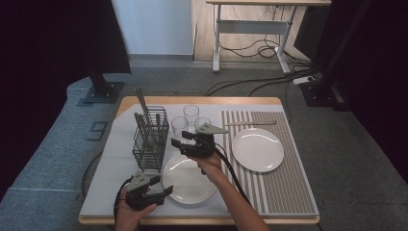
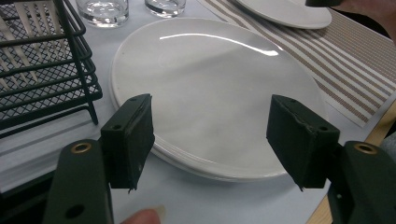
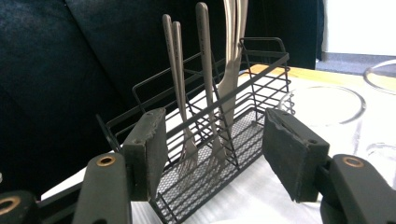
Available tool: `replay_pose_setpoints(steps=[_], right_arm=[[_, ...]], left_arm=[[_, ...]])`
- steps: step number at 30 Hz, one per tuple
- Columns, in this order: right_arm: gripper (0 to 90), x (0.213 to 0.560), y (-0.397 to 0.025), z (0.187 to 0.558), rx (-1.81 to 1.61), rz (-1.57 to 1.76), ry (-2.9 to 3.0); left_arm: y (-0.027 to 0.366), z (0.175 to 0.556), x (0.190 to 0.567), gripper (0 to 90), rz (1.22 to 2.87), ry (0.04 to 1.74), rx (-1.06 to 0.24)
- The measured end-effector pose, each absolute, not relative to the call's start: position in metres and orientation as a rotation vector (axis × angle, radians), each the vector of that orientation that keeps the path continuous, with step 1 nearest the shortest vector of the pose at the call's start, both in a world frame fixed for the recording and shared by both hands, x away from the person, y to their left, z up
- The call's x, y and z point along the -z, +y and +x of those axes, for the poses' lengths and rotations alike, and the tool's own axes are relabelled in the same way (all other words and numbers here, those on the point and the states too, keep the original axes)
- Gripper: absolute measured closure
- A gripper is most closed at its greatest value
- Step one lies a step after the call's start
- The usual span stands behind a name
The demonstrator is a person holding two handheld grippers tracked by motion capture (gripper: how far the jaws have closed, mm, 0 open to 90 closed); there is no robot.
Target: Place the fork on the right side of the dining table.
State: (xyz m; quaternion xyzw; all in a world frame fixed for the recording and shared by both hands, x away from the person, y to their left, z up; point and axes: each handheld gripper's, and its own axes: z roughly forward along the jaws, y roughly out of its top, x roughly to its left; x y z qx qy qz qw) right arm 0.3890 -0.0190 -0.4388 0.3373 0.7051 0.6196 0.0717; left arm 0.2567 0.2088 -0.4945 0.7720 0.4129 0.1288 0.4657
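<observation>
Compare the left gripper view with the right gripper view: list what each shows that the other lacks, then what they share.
Left gripper view alone: a round white plate between the open left tool, the brown striped placemat, a second white plate. Right gripper view alone: upright metal forks standing in the caddy, framed by the open right tool. Shared: the black wire cutlery caddy and clear drinking glasses.

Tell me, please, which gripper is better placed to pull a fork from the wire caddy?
The right gripper: its open jaws face the wire caddy with the forks between them. The left gripper hangs open over the near plate.
</observation>
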Motion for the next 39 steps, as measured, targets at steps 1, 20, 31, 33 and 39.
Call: replay_pose_setpoints(steps=[1, 20, 31, 33, 39], right_arm=[[40.5, 0.438, -0.017, 0.390, -1.858, 1.011, 2.123], [42.3, 0.433, 0.016, 0.403, -1.832, 0.984, 2.165], [46.3, 0.430, 0.023, 0.412, -1.815, 0.982, 2.163], [47.3, 0.429, 0.023, 0.413, -1.815, 0.978, 2.164], [49.3, 0.427, 0.026, 0.419, -1.814, 0.983, 2.175]], left_arm=[[0.209, 0.257, 0.494, 32.1, 1.894, 1.014, -0.317], [0.211, 0.255, 0.493, 32.2, 1.890, 1.010, -0.316], [0.212, 0.255, 0.492, 32.3, 1.885, 1.009, -0.319], [0.212, 0.255, 0.492, 32.3, 1.886, 1.009, -0.317], [0.212, 0.255, 0.492, 32.3, 1.889, 1.008, -0.315]])
